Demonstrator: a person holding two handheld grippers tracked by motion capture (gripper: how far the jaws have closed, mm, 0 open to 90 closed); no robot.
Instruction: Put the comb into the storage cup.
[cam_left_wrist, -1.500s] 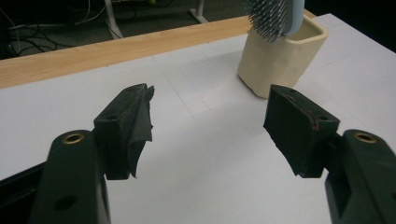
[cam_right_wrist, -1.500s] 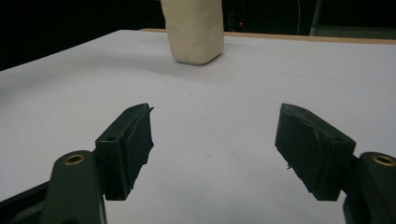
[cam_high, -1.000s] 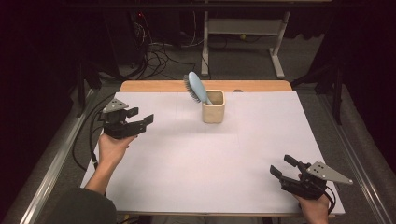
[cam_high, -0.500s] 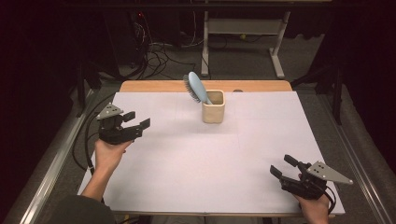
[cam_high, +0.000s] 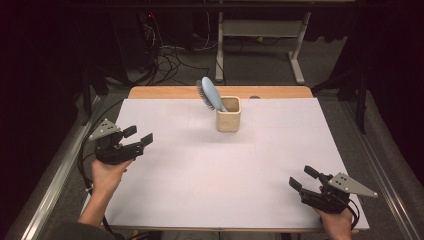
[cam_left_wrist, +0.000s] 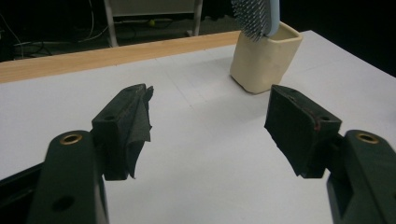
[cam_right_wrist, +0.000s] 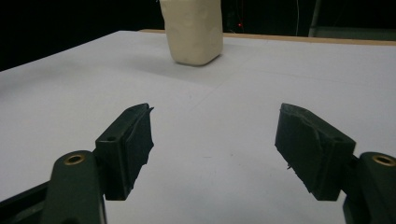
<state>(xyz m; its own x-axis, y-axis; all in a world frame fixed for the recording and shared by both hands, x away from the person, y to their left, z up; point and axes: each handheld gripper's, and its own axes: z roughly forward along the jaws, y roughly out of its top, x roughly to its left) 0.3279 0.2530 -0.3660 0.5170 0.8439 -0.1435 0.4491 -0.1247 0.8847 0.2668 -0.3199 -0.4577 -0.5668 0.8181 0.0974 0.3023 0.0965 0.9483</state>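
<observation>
Hairbrush (cam_high: 209, 93): we see a light blue back and dark bristles; it stands tilted, handle down, in the cup, its head leaning left.
Cup (cam_high: 228, 114): cream, squarish, on the white sheet (cam_high: 225, 165) near the table's far edge.
Count: we find one hairbrush, one cup, two grippers.
Left gripper (cam_high: 141, 138): jaws wide, just been opening, nothing between them, well apart from the cup.
Right gripper (cam_high: 303, 177): jaws wide and empty at the near right corner.
</observation>
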